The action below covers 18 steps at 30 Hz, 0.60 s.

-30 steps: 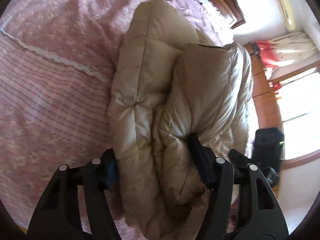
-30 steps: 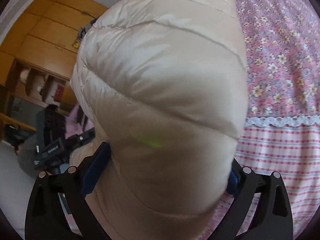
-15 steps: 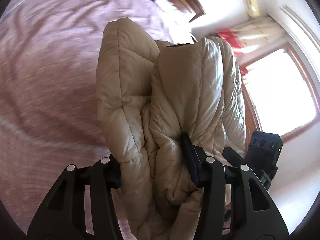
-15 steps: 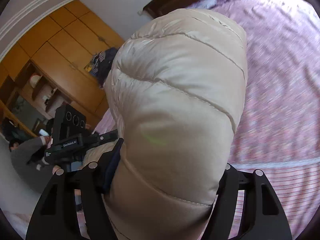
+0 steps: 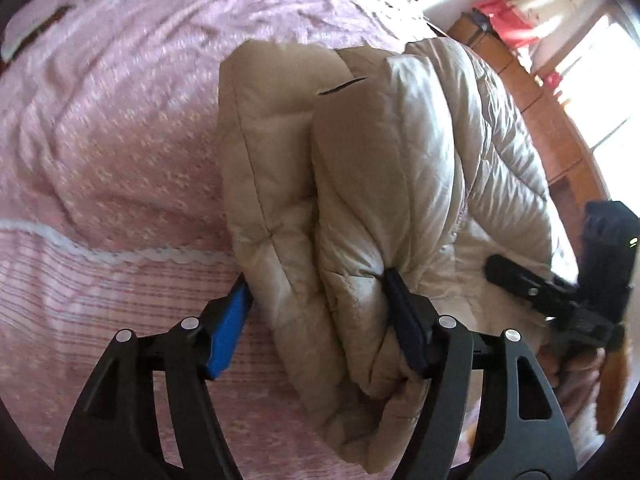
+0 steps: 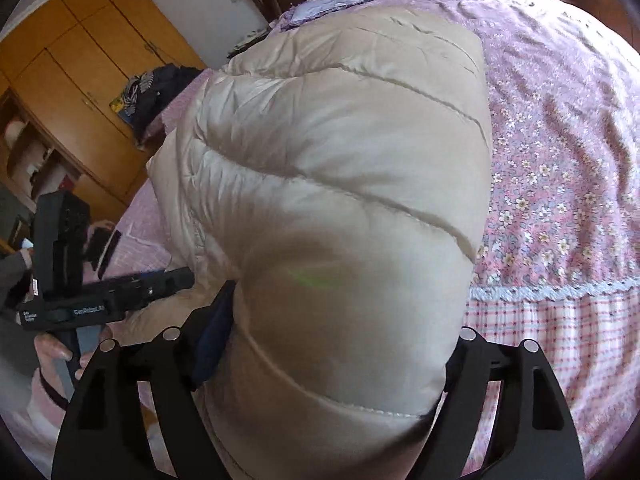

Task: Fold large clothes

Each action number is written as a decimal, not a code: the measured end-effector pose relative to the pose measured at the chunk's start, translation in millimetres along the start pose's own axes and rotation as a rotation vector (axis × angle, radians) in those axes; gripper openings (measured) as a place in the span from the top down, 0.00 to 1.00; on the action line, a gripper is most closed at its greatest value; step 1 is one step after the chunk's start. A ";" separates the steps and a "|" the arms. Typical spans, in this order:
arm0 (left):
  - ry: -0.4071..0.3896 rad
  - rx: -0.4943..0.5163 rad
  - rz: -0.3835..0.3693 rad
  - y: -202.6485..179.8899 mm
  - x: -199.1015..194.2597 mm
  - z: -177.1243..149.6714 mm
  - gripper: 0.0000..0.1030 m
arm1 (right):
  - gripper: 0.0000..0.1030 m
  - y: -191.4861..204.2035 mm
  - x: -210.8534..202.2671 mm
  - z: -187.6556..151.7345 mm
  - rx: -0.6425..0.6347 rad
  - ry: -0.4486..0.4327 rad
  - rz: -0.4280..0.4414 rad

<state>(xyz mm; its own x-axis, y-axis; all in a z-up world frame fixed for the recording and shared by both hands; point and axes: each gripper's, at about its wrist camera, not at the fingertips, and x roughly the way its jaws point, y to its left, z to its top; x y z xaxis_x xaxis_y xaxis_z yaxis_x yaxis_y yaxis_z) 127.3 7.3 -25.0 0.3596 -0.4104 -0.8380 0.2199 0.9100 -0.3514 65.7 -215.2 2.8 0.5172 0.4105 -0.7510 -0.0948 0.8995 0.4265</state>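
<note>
Jacket (image 5: 360, 184) swung back over bed (image 5: 120, 128) | left gripper (image 5: 320, 320), right gripper (image 6: 332, 352) both clenched on jacket | step: carrying fold | next: lay toward 12 o'clock.

Pink floral bedspread (image 5: 120, 140), white lace trim (image 6: 560, 292), wooden wardrobe (image 6: 80, 72), bright window (image 5: 600, 92), red curtain (image 5: 504, 16)

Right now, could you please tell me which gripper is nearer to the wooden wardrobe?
Left. The left gripper lies between the wardrobe and the right gripper; both clamp the puffy jacket.
</note>
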 end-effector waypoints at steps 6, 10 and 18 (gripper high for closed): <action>-0.040 0.037 0.095 6.1 -11.1 -8.0 0.33 | 0.33 -29.6 -44.8 -21.0 0.109 -0.089 0.030; -0.050 0.047 0.171 15.9 -15.4 -11.4 0.33 | 0.42 -21.7 -32.9 -18.0 0.088 -0.062 -0.021; -0.064 0.014 0.320 40.5 -12.8 -16.2 0.34 | 0.41 11.9 12.0 -12.1 -0.003 -0.017 -0.110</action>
<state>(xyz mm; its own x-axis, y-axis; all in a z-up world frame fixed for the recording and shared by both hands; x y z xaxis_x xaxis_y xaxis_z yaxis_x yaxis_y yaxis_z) 116.9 50.3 -35.3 0.4689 -0.1071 -0.8767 0.0993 0.9927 -0.0682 60.5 -197.8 -7.1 0.5392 0.3063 -0.7845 -0.0392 0.9396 0.3399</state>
